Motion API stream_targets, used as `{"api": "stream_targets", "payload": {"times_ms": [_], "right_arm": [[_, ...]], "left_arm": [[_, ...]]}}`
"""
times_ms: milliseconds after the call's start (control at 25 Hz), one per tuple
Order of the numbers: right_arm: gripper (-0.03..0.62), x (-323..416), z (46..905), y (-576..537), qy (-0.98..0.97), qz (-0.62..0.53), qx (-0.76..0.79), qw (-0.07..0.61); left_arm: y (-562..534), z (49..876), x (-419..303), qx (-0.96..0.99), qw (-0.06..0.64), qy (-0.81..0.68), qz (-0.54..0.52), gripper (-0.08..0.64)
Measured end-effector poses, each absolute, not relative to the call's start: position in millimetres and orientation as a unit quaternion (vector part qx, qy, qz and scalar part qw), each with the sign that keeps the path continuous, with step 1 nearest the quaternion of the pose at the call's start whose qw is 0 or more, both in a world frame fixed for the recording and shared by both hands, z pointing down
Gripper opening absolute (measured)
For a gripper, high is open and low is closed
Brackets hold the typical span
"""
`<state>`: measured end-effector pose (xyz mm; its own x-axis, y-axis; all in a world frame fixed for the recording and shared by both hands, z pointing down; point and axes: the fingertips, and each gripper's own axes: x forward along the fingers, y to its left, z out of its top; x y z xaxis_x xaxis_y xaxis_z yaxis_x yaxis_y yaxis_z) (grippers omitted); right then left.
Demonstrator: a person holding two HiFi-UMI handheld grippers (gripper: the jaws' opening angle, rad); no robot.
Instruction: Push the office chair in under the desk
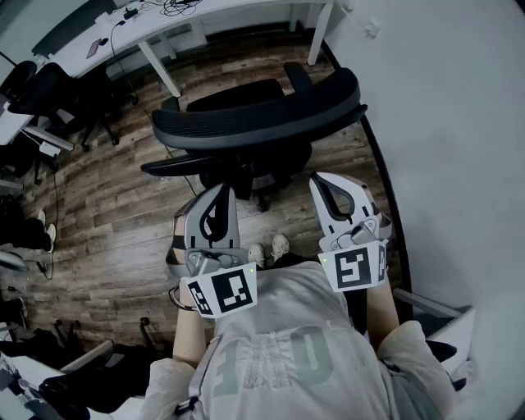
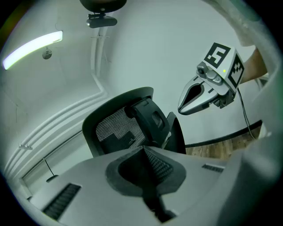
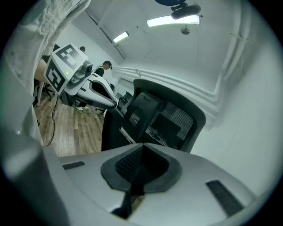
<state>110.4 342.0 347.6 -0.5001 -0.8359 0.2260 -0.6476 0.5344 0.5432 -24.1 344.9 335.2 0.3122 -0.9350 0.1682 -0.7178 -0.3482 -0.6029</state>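
The floor (image 1: 107,213) is dark wood-look planking, and it runs up to a black skirting strip (image 1: 379,168) at the foot of the white wall on the right. The black office chair (image 1: 254,123) stands on it in front of a white desk (image 1: 230,8), whose slanted legs (image 1: 158,67) rest on the planks. More black chairs (image 1: 49,90) stand at the left. A thin cable (image 1: 55,201) trails over the boards, and the person's shoes (image 1: 269,248) stand close behind the office chair.
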Motion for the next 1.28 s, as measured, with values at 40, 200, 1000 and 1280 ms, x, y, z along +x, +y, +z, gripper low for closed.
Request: {"api": "stream_targets", "payload": {"times_ms": [40, 200, 1000, 1280], "right_arm": [[0.018, 111, 346, 342, -0.842, -0.203, 0.437, 0.243], [0.018, 114, 343, 342, -0.841, -0.211, 0.433, 0.246], [0.018, 154, 332, 313, -0.852, -0.225, 0.417, 0.223], [0.018, 167, 319, 274, -0.83, -0.249, 0.433, 0.249]], "left_arm": [[345, 334, -24, -0.78, 0.216, 0.53, -0.253, 0.014], [346, 332, -26, -0.776, 0.219, 0.536, -0.251, 0.015], [322, 306, -58, -0.717, 0.248, 0.594, -0.268, 0.015], [296, 284, -110, -0.671, 0.291, 0.615, -0.295, 0.014]]}}
